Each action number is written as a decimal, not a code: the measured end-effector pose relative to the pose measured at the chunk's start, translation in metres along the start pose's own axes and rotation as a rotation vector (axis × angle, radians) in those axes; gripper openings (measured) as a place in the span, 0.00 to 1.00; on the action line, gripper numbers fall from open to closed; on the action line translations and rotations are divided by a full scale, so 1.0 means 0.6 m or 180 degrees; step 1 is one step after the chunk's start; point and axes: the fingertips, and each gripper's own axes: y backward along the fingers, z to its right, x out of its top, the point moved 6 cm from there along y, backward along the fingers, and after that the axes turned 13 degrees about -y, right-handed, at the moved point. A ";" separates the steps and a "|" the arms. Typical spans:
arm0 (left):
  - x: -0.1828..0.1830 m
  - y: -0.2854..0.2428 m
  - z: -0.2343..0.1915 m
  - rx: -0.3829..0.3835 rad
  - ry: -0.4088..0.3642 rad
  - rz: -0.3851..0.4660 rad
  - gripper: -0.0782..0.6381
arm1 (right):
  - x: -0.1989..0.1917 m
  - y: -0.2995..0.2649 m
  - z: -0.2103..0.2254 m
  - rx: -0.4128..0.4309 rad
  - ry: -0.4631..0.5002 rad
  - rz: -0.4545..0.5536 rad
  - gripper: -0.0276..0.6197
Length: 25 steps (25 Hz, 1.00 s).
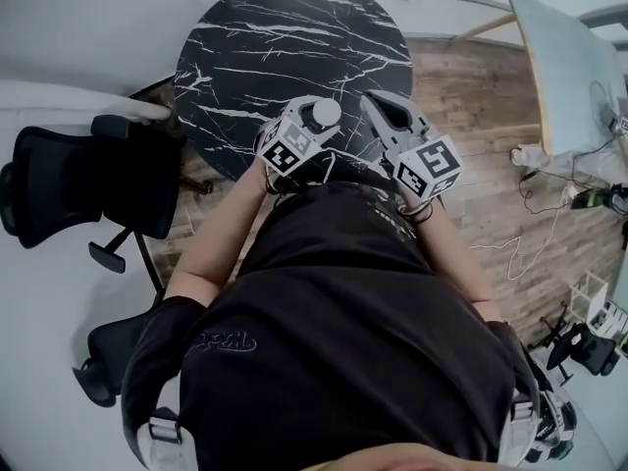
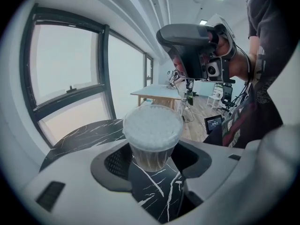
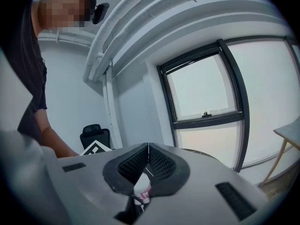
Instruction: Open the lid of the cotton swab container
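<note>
cotton swab container: it's sitting upright between the pads of my left tool. The base is down in the gap and the white swab tips are packed at the top.
lid: the top looks clear with the tips showing through it. Honestly I can't tell from any view whether the lid is seated on the rim.
left tool: spread wide but clamped on the container's lower wall, one pad on each side. Black marble shows through the gap under the container, but I can't tell if the base touches it.
right tool: pads pressed flat together. A small white-and-pink bit shows in the gap just below the pads, no clue what that is.
tool to tool: from the left tool's camera, the right tool hangs above and to the right of the container, clearly apart from it. In the head view the two are side by side, close to my body.
desk: round, black marble with white veins, below and ahead of both tools.
chair: black office chair, well off to the outer side of the left tool.
window: dark-framed, straight ahead of the right tool.
pale table: far beyond the container, on the wood floor.
</note>
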 end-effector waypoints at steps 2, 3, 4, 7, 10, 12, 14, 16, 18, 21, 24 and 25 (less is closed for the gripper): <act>0.005 0.008 0.008 -0.0060 -0.0067 -0.0039 0.48 | -0.002 0.009 -0.007 0.0007 0.0022 -0.0027 0.08; 0.009 0.012 0.012 -0.0092 -0.0091 -0.0043 0.48 | -0.002 0.012 -0.010 0.0022 0.0040 -0.0042 0.08; 0.013 0.017 0.016 -0.0127 -0.0107 -0.0038 0.48 | -0.003 0.015 -0.013 0.0050 0.0057 -0.0061 0.08; 0.031 0.029 0.028 -0.0258 -0.0161 -0.0022 0.48 | -0.005 0.022 -0.022 0.0196 0.0117 -0.0145 0.08; 0.053 0.038 0.040 -0.0401 -0.0215 -0.0003 0.48 | -0.005 0.029 -0.032 0.0342 0.0225 -0.0232 0.08; 0.065 0.040 0.046 -0.0461 -0.0269 0.0006 0.48 | -0.005 0.034 -0.036 0.0422 0.0298 -0.0286 0.08; 0.076 0.038 0.052 -0.0478 -0.0369 -0.0017 0.48 | -0.006 0.039 -0.037 0.0485 0.0355 -0.0334 0.08; 0.084 0.033 0.062 -0.0485 -0.0456 -0.0057 0.48 | -0.009 0.047 -0.037 0.0529 0.0399 -0.0365 0.08; 0.093 0.026 0.073 -0.0517 -0.0468 -0.0065 0.48 | -0.014 0.060 -0.036 0.0548 0.0451 -0.0394 0.08; 0.113 0.014 0.091 -0.0565 -0.0467 -0.0053 0.48 | -0.016 0.083 -0.030 0.0583 0.0522 -0.0411 0.08; 0.136 0.002 0.106 -0.0585 -0.0533 -0.0077 0.48 | -0.018 0.109 -0.019 0.0598 0.0520 -0.0417 0.08; 0.144 -0.002 0.112 -0.0591 -0.0540 -0.0078 0.48 | -0.019 0.118 -0.015 0.0598 0.0512 -0.0424 0.08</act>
